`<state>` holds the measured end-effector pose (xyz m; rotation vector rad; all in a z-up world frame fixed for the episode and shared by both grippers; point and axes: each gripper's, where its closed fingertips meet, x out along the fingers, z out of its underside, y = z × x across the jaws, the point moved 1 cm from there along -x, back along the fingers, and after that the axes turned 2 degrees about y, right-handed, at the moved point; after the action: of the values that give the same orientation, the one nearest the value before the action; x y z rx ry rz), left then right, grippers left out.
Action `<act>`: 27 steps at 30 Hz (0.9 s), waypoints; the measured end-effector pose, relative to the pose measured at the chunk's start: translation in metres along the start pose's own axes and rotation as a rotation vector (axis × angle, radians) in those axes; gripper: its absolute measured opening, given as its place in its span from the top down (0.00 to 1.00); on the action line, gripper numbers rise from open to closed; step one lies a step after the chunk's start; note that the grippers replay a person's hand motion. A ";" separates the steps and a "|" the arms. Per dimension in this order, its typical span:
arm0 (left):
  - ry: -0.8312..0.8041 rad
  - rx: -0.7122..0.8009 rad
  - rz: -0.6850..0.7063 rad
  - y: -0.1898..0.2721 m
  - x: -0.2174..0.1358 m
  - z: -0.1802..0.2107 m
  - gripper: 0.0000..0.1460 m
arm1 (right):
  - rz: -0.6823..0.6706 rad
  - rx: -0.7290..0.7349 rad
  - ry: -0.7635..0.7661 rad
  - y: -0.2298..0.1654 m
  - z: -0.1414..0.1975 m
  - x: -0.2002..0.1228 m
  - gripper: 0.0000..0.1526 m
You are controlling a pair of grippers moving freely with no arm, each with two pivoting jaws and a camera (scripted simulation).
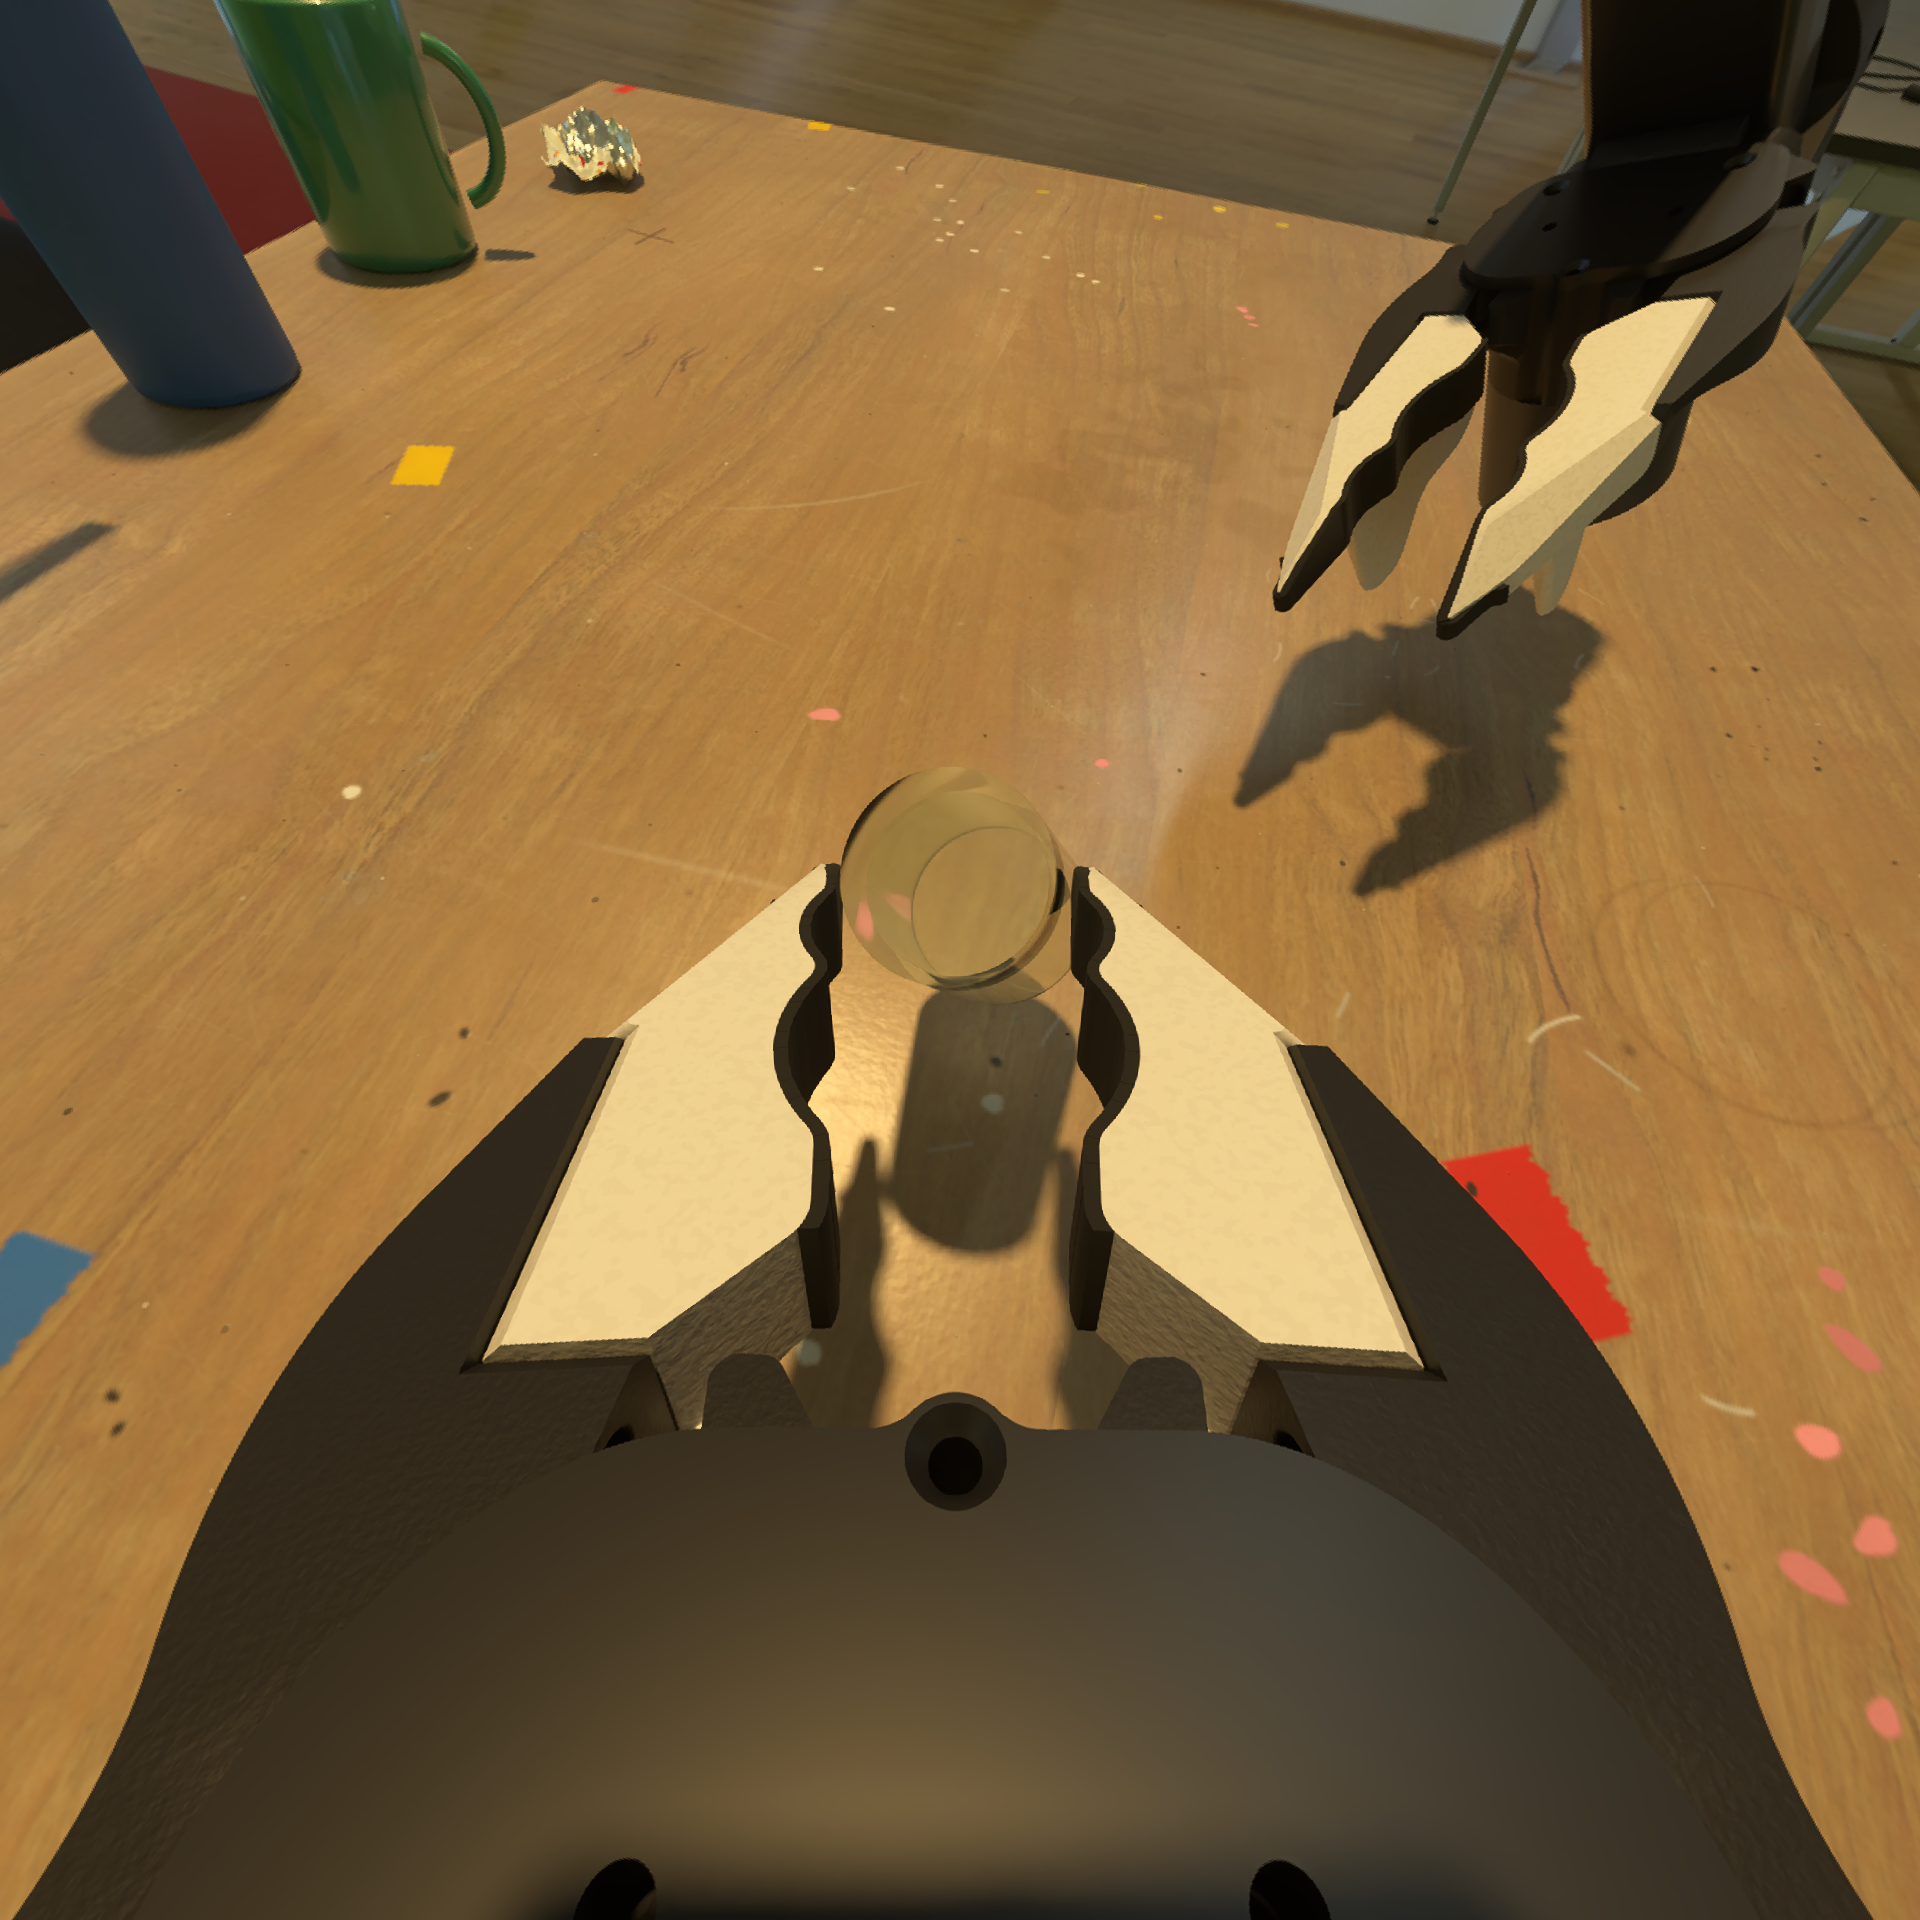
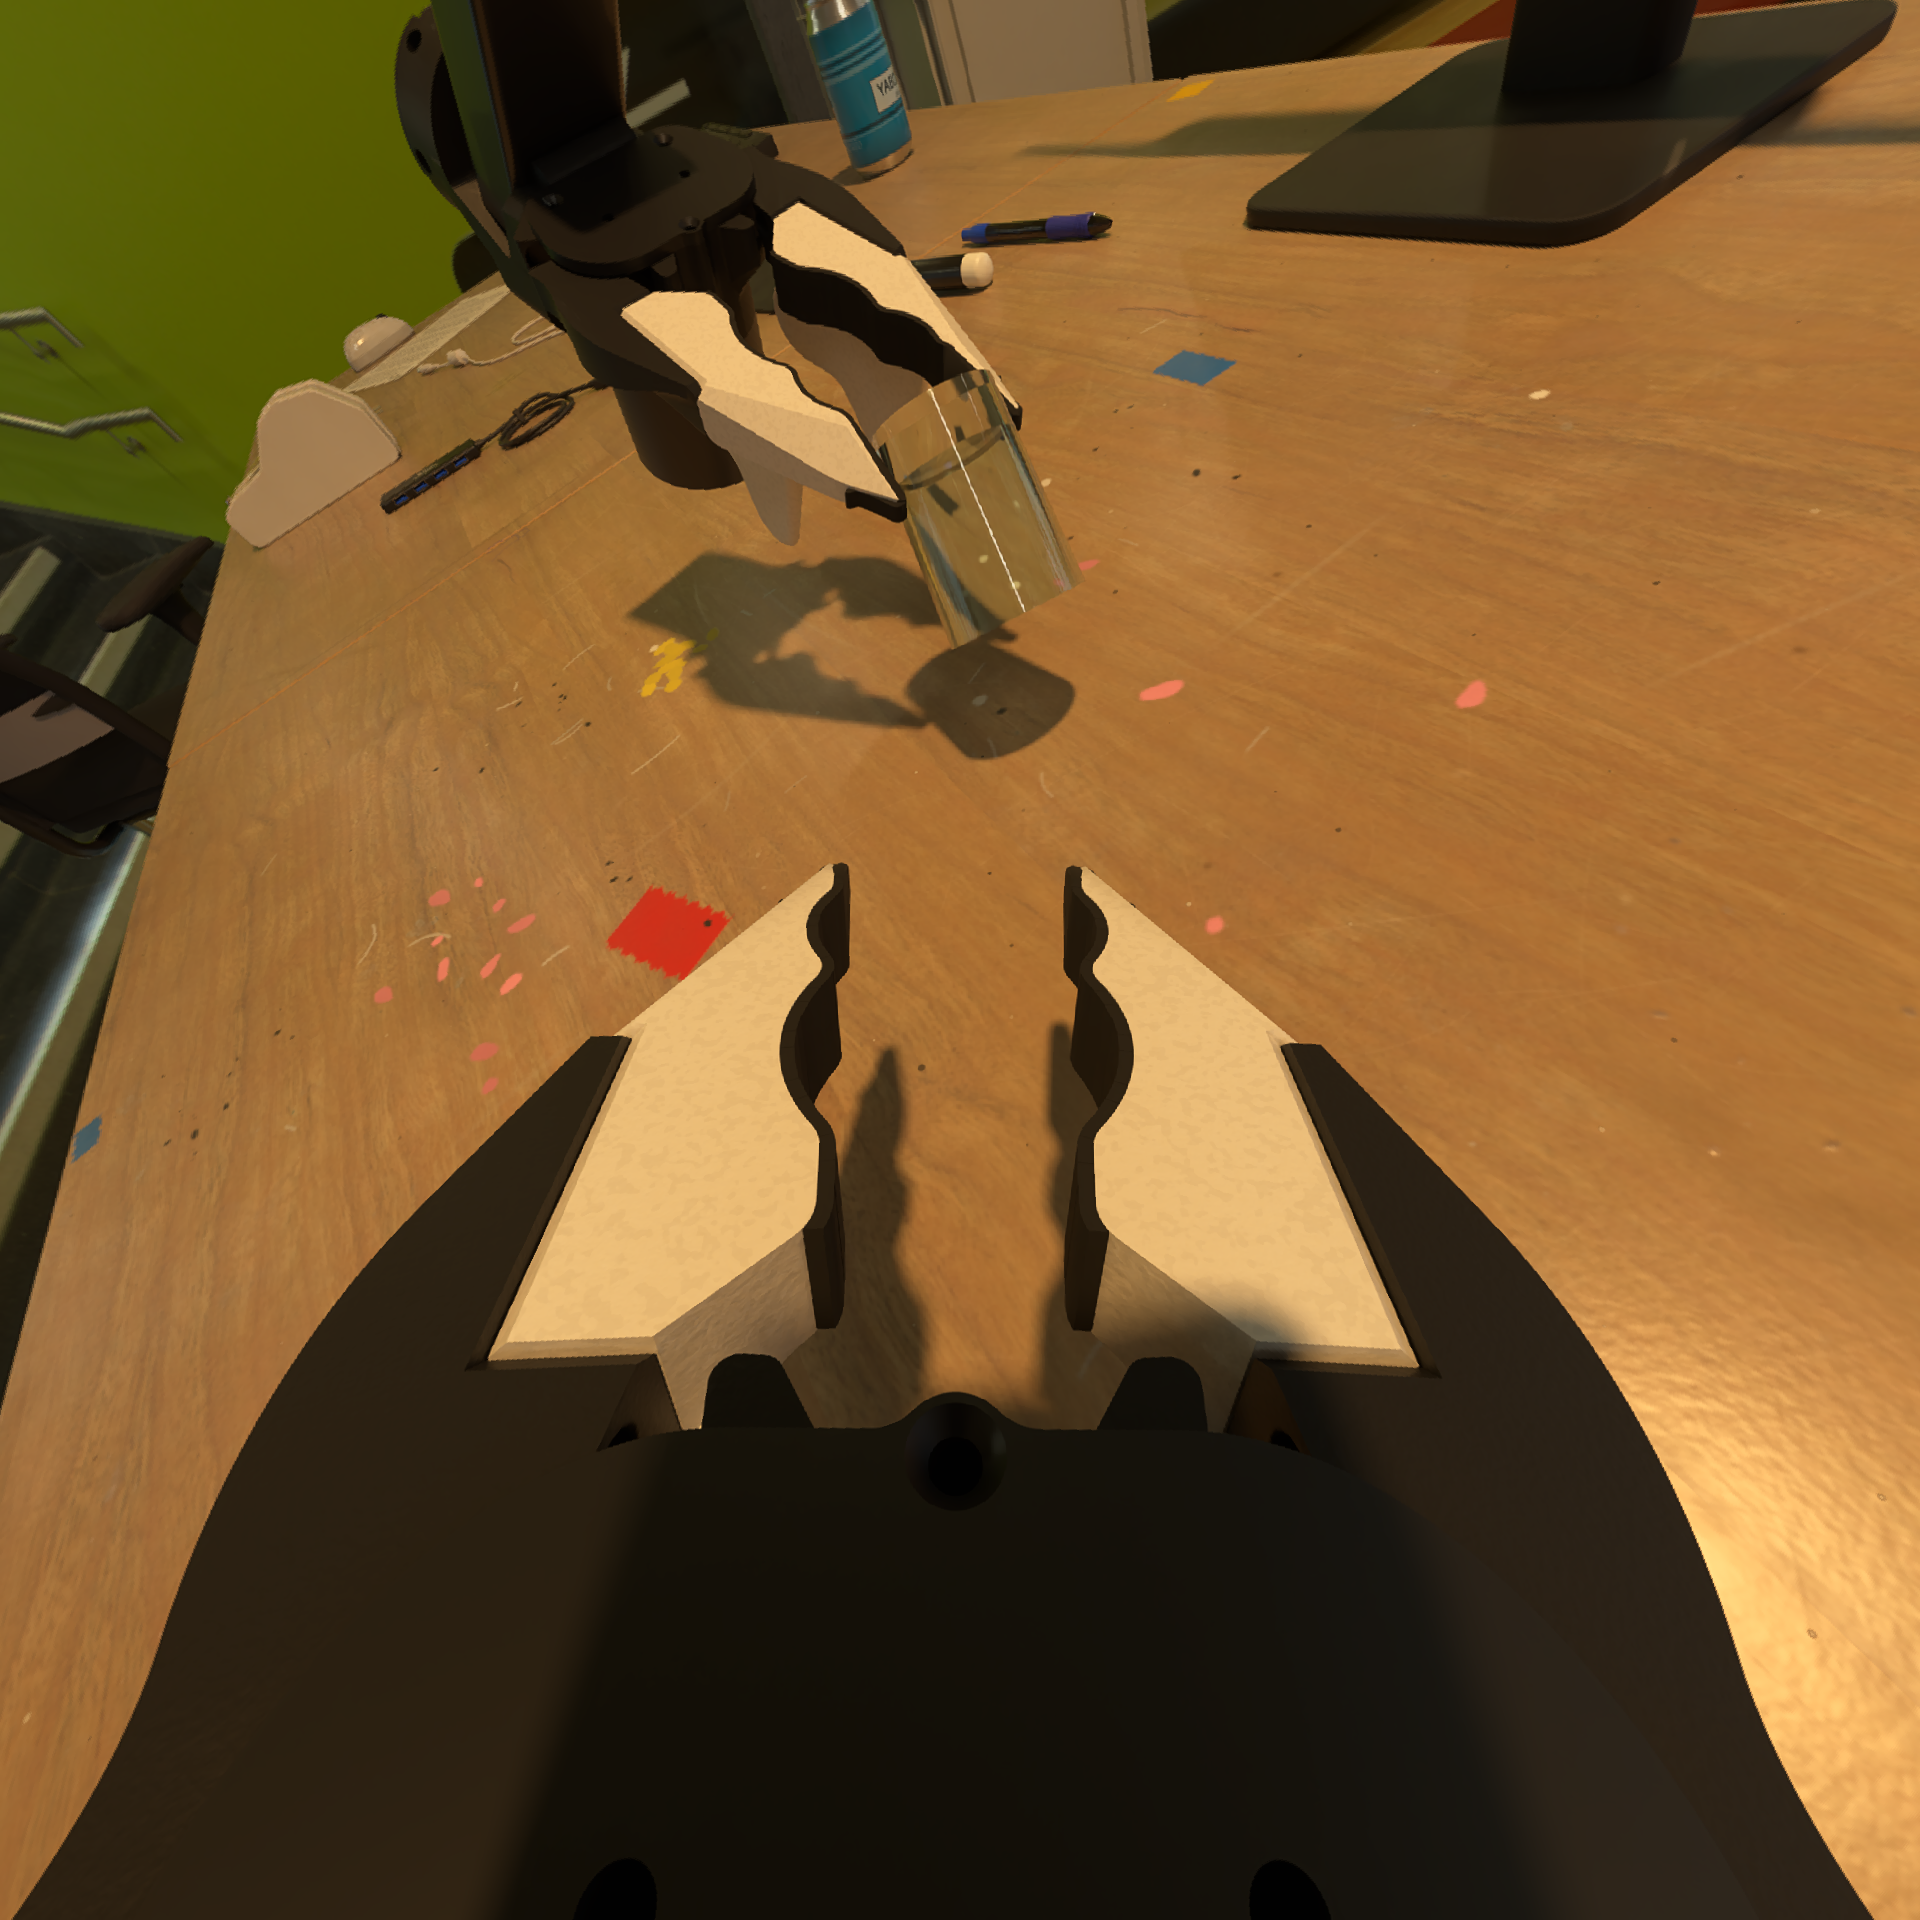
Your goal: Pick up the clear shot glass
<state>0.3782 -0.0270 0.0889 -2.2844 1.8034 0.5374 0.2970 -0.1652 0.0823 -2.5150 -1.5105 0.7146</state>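
Note:
The clear shot glass (image 1: 954, 883) sits between the fingertips of my left gripper (image 1: 954, 878), which is shut on it. The glass is held off the wooden table, tilted, with its shadow below it. In the right wrist view the same glass (image 2: 977, 509) hangs slanted from the left gripper (image 2: 940, 447) above its shadow. My right gripper (image 2: 956, 883) is open and empty above the table, a short way from the glass. It also shows in the left wrist view (image 1: 1361, 608) at the upper right, hovering with its jaws apart.
A green mug (image 1: 364, 135), a blue cylinder (image 1: 135, 208) and a crumpled foil ball (image 1: 590, 148) stand at the far left. A monitor base (image 2: 1558, 145), pens (image 2: 1034, 227), a blue bottle (image 2: 862, 83), a cable (image 2: 488, 442) and a white block (image 2: 307, 457) lie at the table's far side.

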 end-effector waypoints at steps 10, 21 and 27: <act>-0.001 -0.018 0.000 0.000 -0.003 0.003 0.70 | -0.005 0.009 0.000 -0.001 0.000 0.000 0.73; -0.009 0.050 -0.032 0.006 0.003 0.003 0.70 | -0.007 0.008 -0.004 0.000 0.000 0.000 0.73; -0.024 0.101 -0.100 0.001 0.002 0.003 0.70 | -0.008 0.009 -0.005 0.001 0.001 0.000 0.73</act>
<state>0.3772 -0.0283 0.0857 -2.2759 1.6555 0.4448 0.2968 -0.1659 0.0812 -2.5010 -1.5151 0.7259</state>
